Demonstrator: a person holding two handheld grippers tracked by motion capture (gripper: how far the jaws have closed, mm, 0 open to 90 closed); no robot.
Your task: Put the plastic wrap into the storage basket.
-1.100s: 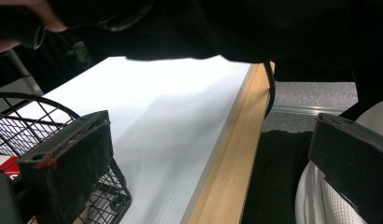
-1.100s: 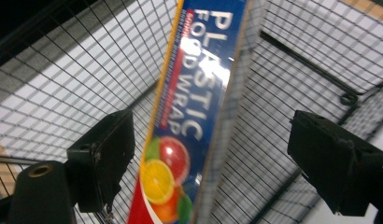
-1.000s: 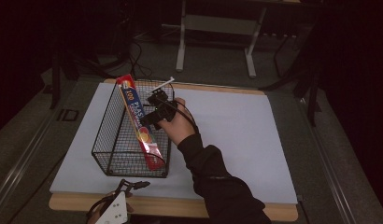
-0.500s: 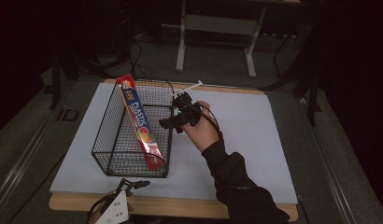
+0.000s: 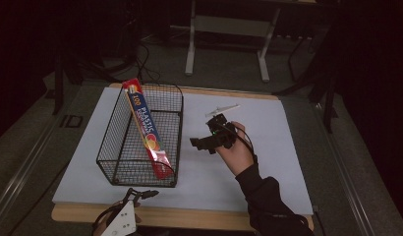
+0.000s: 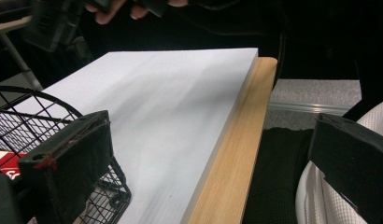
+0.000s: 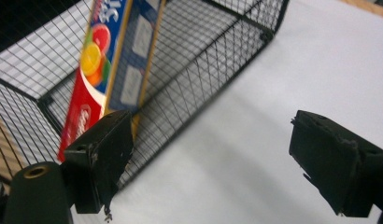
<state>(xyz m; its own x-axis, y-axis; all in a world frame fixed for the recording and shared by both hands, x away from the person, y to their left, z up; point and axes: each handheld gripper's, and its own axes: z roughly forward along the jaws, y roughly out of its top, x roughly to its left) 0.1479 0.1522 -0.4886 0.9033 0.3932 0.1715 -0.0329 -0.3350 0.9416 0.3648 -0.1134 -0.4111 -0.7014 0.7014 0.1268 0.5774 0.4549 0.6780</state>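
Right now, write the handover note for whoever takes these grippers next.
Right gripper: open, nothing between the jaws, held over the white mat just right of the wire basket.
Left gripper: open and empty, at the near table edge by the basket's front corner.
Long box: in the basket, slanted, its far end propped on the back rim.
Done: the box is in the basket and let go.
Left: perhaps lay the box flat. A small white piece lies on the mat beyond the right hand; I cannot tell what it is.
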